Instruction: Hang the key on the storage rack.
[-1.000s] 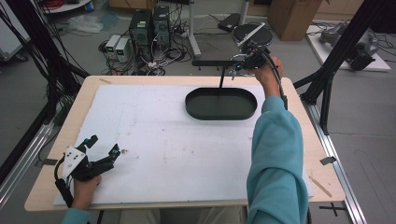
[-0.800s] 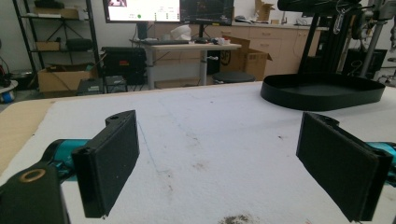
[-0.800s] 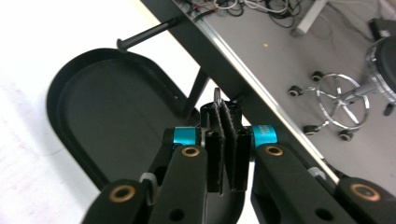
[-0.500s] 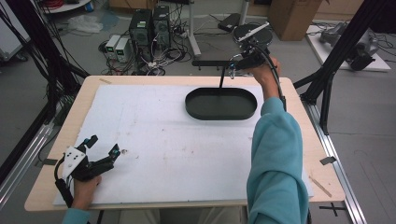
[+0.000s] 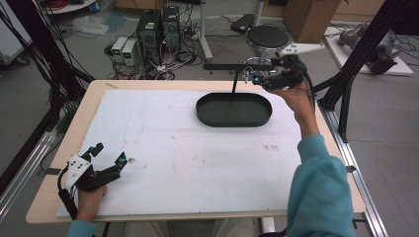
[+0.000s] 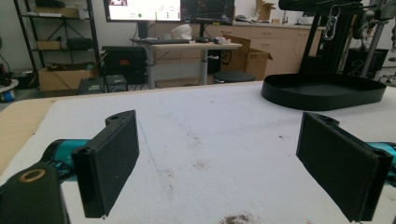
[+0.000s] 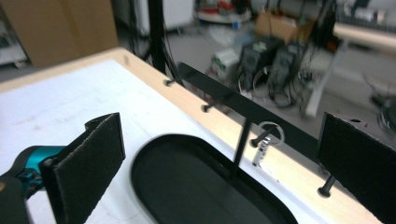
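While the wooden table [image 5: 59, 148] carries a large white foam-like mat [image 5: 163, 148] with some brownish stains, the other things take only a small part of it. On the far right part of the mat stands a black oval plastic tray [image 5: 233, 109], shallow and with nothing visible inside it. From the tray's back edge rises a thin black metal stand with a horizontal bar [image 5: 228, 66]; short pegs stick out from this bar, as the right gripper view shows. On one peg hangs a small silver metal ring with a clip [image 7: 267, 136], just above the table's edge behind the tray.

The right tool [image 5: 269, 79] is held in the air at the right end of the bar, near the tray's far right corner. Its jaws have just been opening and now stand wide; nothing is between them, and the ring on its peg is seen in the gap, apart from both pads.

The left tool [image 5: 106, 158] rests low at the near left corner of the mat, well apart from the tray. Its jaws are also wide and hold nothing.
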Demonstrator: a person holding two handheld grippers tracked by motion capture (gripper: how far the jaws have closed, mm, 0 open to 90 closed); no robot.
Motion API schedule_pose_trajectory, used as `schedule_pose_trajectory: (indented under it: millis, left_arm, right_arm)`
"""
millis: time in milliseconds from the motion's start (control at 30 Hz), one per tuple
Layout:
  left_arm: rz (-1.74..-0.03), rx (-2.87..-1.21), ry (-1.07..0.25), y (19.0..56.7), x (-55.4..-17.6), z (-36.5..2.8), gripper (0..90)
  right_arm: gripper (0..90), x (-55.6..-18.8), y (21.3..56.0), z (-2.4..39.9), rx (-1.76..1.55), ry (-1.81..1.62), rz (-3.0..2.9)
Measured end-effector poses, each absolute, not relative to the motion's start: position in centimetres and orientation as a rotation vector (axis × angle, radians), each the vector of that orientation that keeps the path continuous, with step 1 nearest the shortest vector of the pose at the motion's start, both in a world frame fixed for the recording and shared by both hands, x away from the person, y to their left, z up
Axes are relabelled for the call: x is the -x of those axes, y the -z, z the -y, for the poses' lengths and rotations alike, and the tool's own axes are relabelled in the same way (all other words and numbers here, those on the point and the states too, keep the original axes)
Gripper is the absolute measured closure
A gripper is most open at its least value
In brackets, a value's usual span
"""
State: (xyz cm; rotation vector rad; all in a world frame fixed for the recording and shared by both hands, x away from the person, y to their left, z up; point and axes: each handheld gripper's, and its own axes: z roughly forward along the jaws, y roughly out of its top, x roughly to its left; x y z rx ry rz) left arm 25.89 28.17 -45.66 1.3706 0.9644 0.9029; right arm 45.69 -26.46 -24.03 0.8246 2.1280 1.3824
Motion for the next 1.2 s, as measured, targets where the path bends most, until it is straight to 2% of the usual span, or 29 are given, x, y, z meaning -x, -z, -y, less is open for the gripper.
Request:
schedule_pose_trajectory:
  millis: [133,300,533,867,1200]
  left_arm:
    - [-0.964,-1.373,-0.907,45.7,-25.9,-28.2,13.6]
    - [-0.958,-1.377,-0.912,45.7,-25.9,-28.0,13.5]
    - [-0.960,-1.375,-0.907,45.7,-25.9,-28.1,13.6]
    - [-0.954,-1.382,-0.918,45.7,-25.8,-28.0,13.6]
    - [-0.951,-1.384,-0.921,45.7,-25.8,-28.0,13.6]
  right_arm:
    - [0.7,-41.9,25.4,27.4,-0.699,-1.492,-2.095]
    - [0.7,-37.8,29.8,29.1,-0.668,-1.604,-2.033]
    - [0.7,-34.1,35.1,30.6,-0.674,-1.692,-1.938]
    - [0.7,-31.6,41.7,30.0,-0.675,-1.722,-1.898]
    - [0.7,-31.4,44.1,30.8,-0.735,-1.731,-1.847]
